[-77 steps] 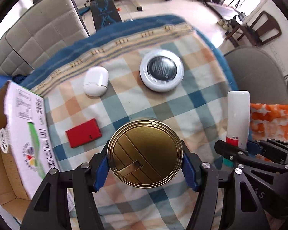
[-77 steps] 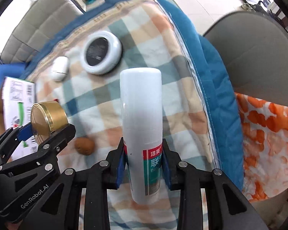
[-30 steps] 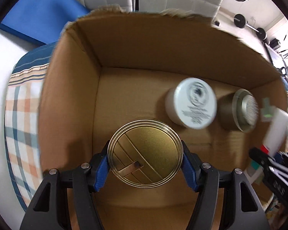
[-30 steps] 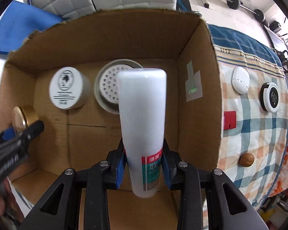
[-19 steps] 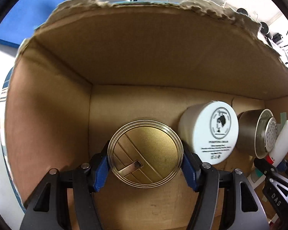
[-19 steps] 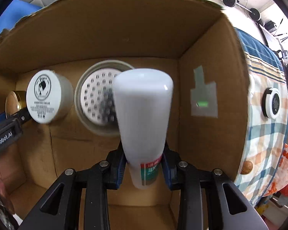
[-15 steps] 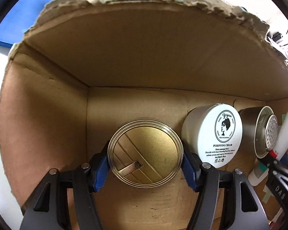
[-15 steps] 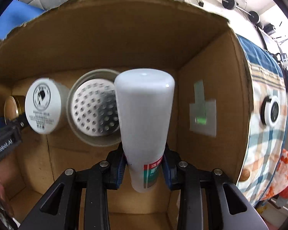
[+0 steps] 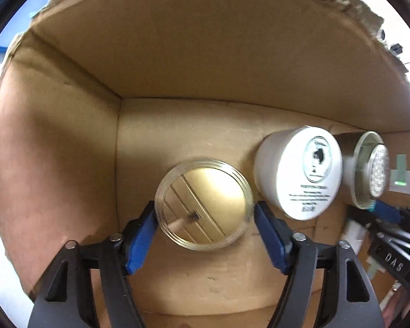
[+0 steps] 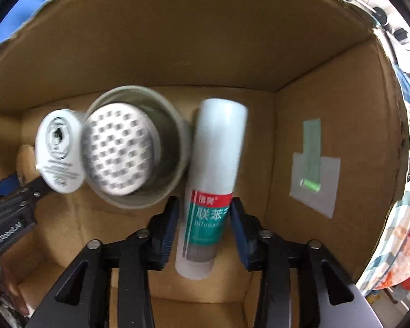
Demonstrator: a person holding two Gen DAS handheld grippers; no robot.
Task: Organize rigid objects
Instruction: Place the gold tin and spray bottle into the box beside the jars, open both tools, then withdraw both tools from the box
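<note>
Both grippers are inside a brown cardboard box [image 9: 177, 54]. My left gripper [image 9: 205, 218] is open; the round gold tin [image 9: 203, 203] sits between its blue pads with small gaps on each side, resting on the box floor. My right gripper [image 10: 205, 216] is open; the white spray bottle [image 10: 213, 175] with a red and green label stands between its pads, free of them, leaning slightly against a metal strainer cup [image 10: 131, 147]. The box also shows in the right wrist view [image 10: 177, 41].
A white cream jar [image 9: 300, 172] stands right of the gold tin, with the metal strainer cup [image 9: 369, 169] beyond it. The jar also shows in the right wrist view [image 10: 58, 150]. Taped patch [image 10: 313, 164] on the right box wall. Checked cloth [image 10: 404, 218] lies outside.
Both grippers have gone deeper into the box and opened. The gold tin and the white bottle are let go and rest on the box floor.
</note>
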